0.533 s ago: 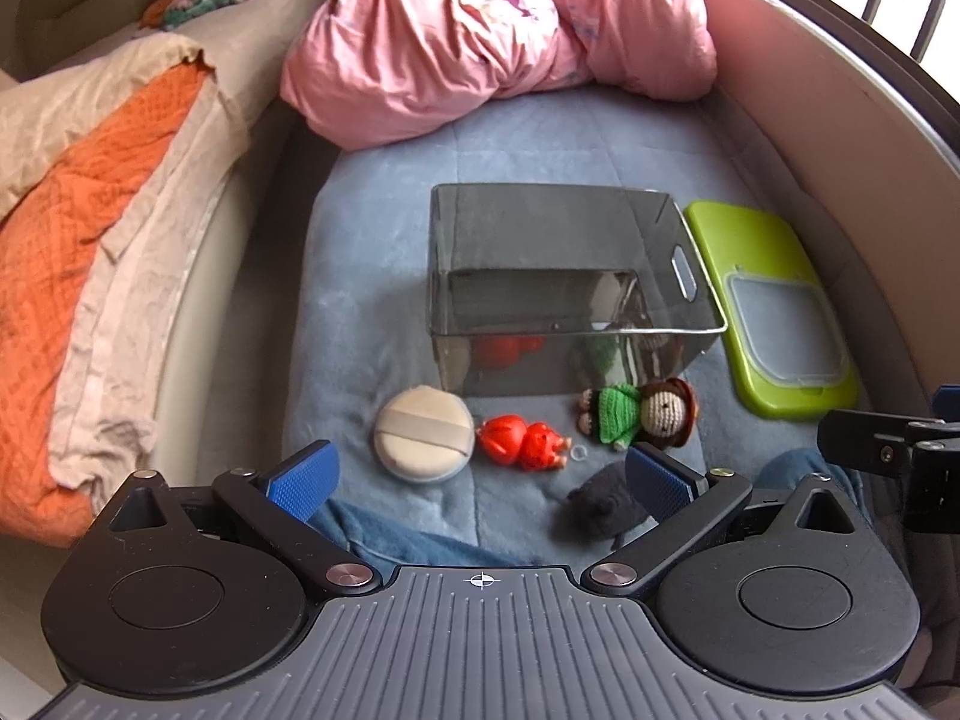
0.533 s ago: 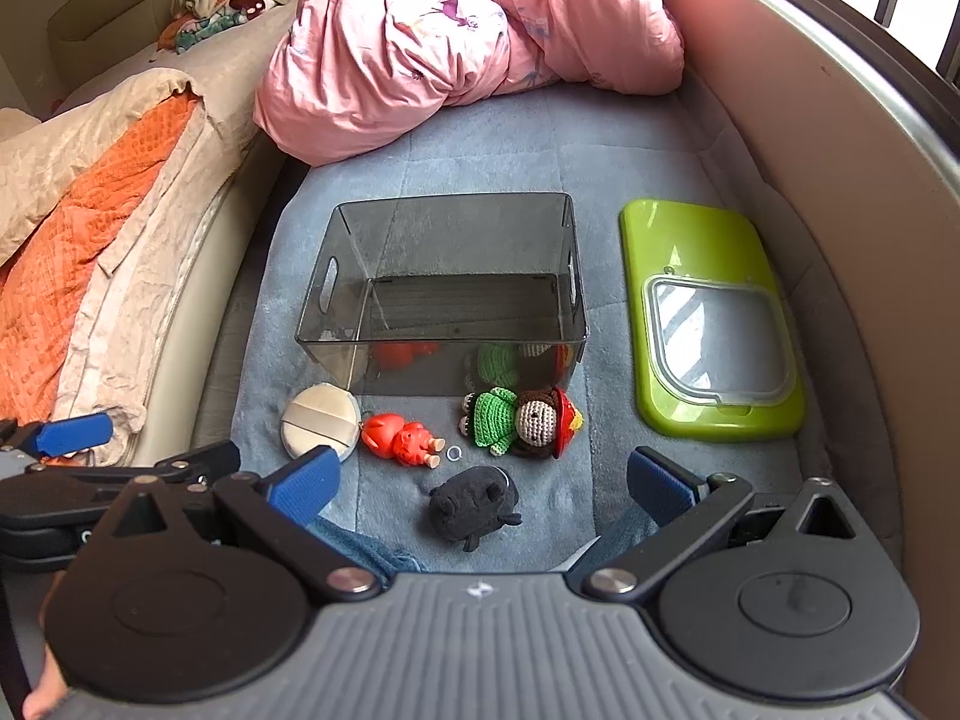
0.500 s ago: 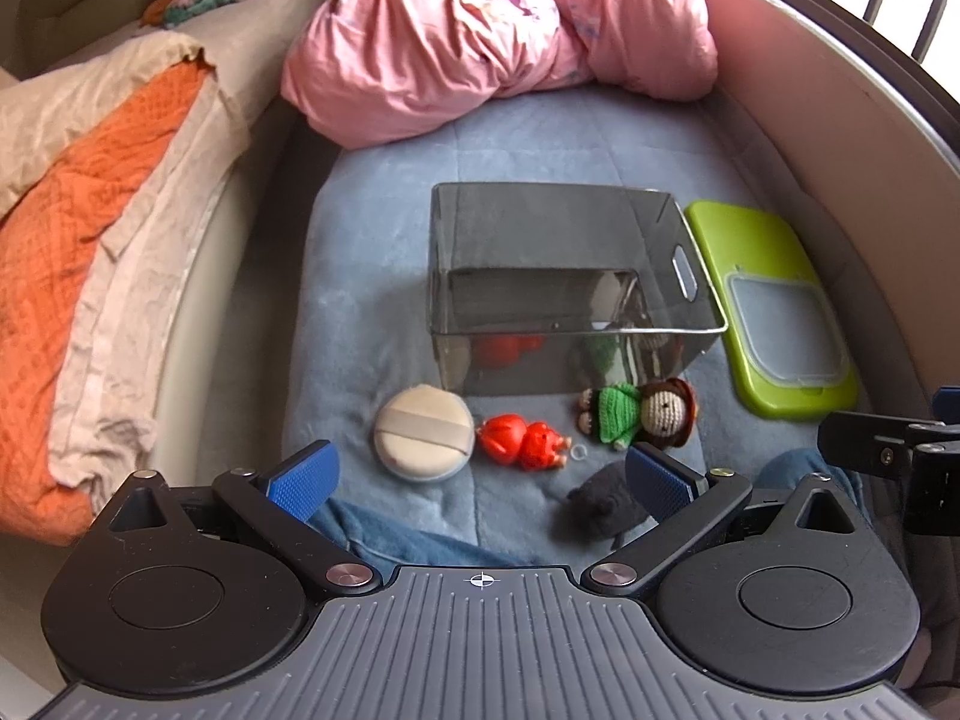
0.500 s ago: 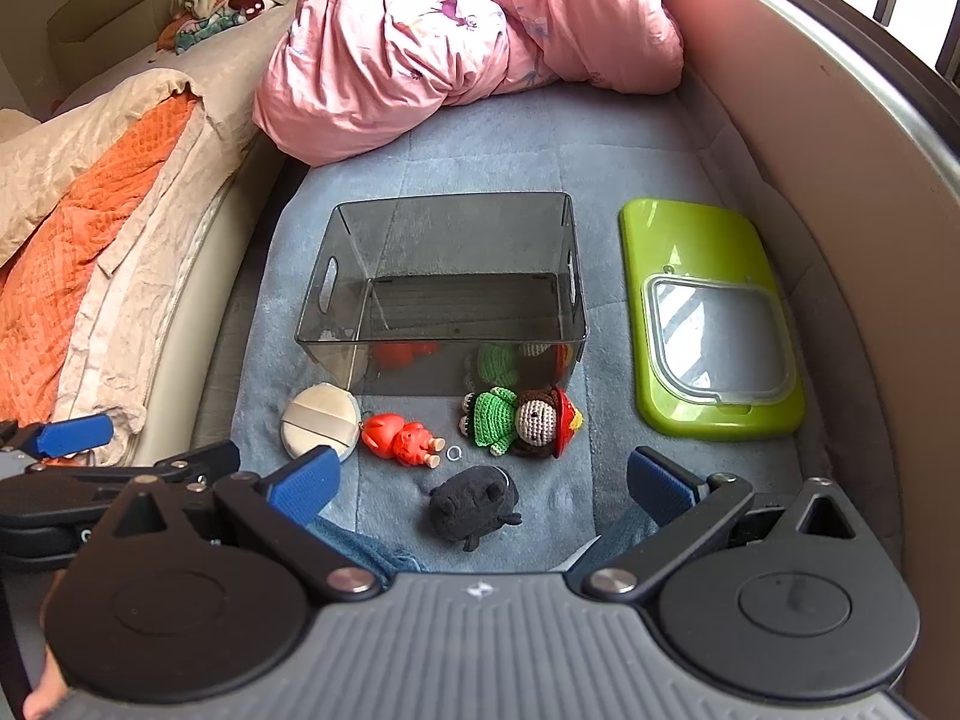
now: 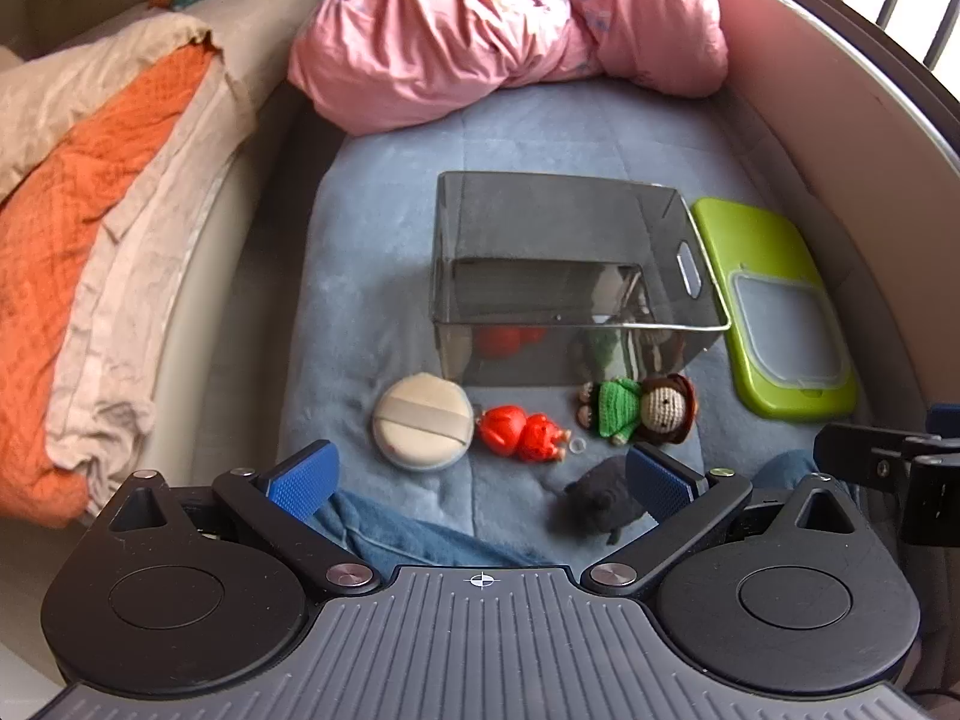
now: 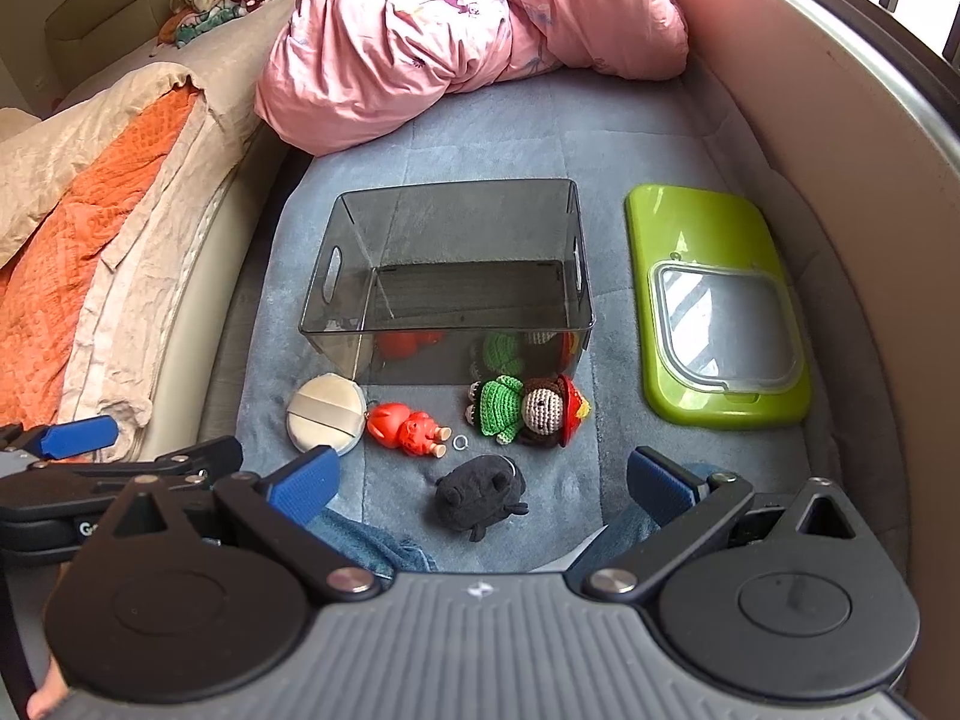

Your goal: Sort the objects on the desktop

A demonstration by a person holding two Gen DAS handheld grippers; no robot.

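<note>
An empty smoky clear bin (image 5: pixel 576 276) (image 6: pixel 450 276) stands on a blue-grey mat. In front of it lie a round beige powder puff (image 5: pixel 422 422) (image 6: pixel 326 413), a red toy figure (image 5: pixel 521 432) (image 6: pixel 408 427), a crocheted doll in green (image 5: pixel 636 408) (image 6: pixel 525 408) and a black plush (image 5: pixel 600 501) (image 6: pixel 480 495). A small ring (image 6: pixel 460 442) lies by the red figure. My left gripper (image 5: pixel 480 480) is open and empty, held back of the toys. My right gripper (image 6: pixel 480 480) is open and empty, with the black plush between its fingers' line.
A lime green lid (image 5: pixel 774 312) (image 6: pixel 720 306) lies right of the bin. A pink quilt (image 5: pixel 510 24) (image 6: pixel 468 30) is heaped behind. Orange and beige bedding (image 5: pixel 90 228) lies left. A curved wall (image 6: pixel 840 120) bounds the right. Blue jeans (image 5: pixel 408 531) show below.
</note>
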